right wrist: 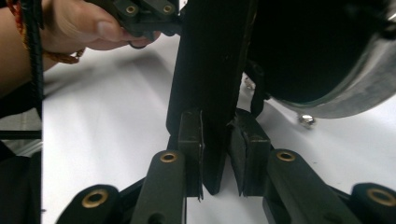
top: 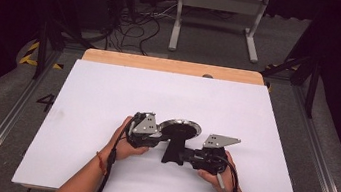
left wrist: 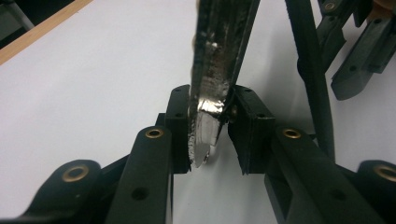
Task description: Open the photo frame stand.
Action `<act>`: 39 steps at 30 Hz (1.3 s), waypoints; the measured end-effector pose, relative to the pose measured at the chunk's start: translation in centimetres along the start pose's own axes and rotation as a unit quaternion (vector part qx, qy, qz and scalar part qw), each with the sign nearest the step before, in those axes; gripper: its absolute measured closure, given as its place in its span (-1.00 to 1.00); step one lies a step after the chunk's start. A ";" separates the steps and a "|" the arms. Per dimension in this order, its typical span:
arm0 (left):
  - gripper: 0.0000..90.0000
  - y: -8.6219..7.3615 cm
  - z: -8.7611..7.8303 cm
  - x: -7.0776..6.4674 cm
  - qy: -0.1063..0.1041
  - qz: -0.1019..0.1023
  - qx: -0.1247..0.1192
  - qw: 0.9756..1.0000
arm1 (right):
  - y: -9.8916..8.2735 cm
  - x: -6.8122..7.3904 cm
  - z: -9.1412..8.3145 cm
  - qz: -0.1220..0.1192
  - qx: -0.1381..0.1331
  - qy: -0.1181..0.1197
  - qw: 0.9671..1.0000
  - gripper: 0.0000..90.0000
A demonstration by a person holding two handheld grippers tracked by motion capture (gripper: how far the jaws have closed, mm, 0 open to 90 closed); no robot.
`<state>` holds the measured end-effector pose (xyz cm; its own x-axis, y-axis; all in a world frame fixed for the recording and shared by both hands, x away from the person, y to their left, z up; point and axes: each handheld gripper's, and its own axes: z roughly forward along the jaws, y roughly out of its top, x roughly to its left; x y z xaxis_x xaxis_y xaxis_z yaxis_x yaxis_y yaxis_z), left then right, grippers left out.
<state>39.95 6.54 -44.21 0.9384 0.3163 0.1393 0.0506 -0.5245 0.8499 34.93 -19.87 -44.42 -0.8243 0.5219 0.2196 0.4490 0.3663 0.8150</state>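
A small round pan (top: 180, 126) with a shiny metal rim and a black handle (top: 172, 153) sits at the middle of the white table (top: 109, 87). My left gripper (top: 157, 135) is at the pan's left side. In the left gripper view, my left gripper (left wrist: 210, 130) is shut on the pan's metal rim (left wrist: 217, 79), with both pads against it. My right gripper (top: 189, 156) comes in from the right. In the right gripper view, my right gripper (right wrist: 215, 149) is shut on the black handle (right wrist: 210, 70), and the pan's body (right wrist: 322, 60) rises at the upper right.
The table's wooden far edge (top: 172, 66) borders the white sheet. Beyond it, a white metal frame (top: 217, 17) and loose cables (top: 132, 30) lie on the floor. The person's left hand (right wrist: 70, 28) is close behind the handle.
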 end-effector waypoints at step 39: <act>0.24 -0.3 -1.1 1.0 0.056 -0.009 -0.012 0.998 | -0.1 0.0 0.2 -0.023 0.021 -0.031 0.999 0.75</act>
<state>40.49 7.83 -43.77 0.8932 0.4125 0.1790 0.0578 -0.5001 0.8640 34.89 -19.77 -44.60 -0.8217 0.5506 0.1474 0.4266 0.4225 0.7997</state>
